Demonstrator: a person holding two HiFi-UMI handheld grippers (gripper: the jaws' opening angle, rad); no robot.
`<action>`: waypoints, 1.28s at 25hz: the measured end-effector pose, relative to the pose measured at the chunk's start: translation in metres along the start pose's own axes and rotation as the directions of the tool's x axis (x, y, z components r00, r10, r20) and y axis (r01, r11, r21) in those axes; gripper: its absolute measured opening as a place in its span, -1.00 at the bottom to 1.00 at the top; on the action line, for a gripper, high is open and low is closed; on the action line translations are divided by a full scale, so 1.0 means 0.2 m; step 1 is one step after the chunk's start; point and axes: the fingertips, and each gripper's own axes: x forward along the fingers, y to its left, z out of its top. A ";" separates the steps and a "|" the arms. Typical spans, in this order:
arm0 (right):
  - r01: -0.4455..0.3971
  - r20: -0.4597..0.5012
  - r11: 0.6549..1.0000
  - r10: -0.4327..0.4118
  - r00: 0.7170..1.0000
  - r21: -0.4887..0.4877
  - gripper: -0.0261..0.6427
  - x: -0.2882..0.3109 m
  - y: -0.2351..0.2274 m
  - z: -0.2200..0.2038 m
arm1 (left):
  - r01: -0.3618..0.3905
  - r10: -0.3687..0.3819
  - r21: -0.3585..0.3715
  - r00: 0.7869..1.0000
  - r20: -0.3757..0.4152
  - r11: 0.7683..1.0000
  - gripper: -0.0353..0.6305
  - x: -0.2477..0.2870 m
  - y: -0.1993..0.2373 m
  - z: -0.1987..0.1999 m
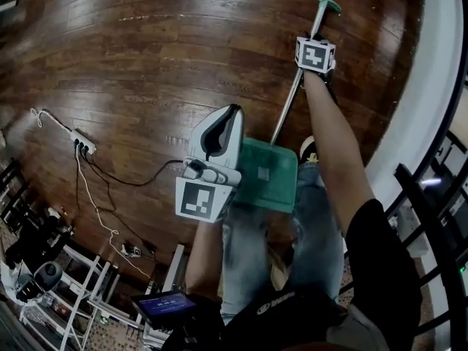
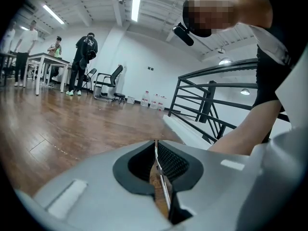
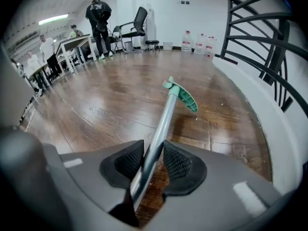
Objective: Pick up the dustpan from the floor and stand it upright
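The dustpan has a green pan [image 1: 268,174] and a long metal handle [image 1: 287,108] with a green end cap [image 1: 329,6]. It lies on the wooden floor in front of the person's legs. My right gripper [image 1: 313,44] reaches down onto the upper part of the handle. In the right gripper view the handle [image 3: 163,124] runs between the two black pads [image 3: 178,165], which close on it. My left gripper [image 1: 232,111] hovers just left of the pan. Its jaws [image 2: 156,150] stand almost together, with only a thin slit of floor showing between them and nothing held.
A white power strip [image 1: 82,143] with trailing cables lies on the floor to the left. A white curb [image 1: 420,101] and a black railing [image 1: 431,218] run along the right. The person's jeans [image 1: 318,225] stand right behind the pan. People, desks and a chair [image 2: 111,81] are far off.
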 end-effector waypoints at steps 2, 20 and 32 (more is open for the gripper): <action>0.004 0.038 1.000 -0.006 0.999 0.031 -0.55 -0.11 -0.01 0.07 | 0.000 0.000 -0.008 1.000 0.004 1.000 -0.79 -0.03 -0.03 0.04; -0.151 0.446 0.987 0.158 0.881 -0.051 -0.66 -2.04 0.50 0.40 | 0.153 -0.152 0.013 0.967 0.205 0.988 -0.82 -0.90 -0.53 1.11; -0.189 0.465 0.930 0.325 0.824 -0.315 -0.67 -2.71 0.75 -0.30 | 0.143 -0.153 0.068 0.972 0.178 0.987 -0.84 -1.46 -0.99 0.98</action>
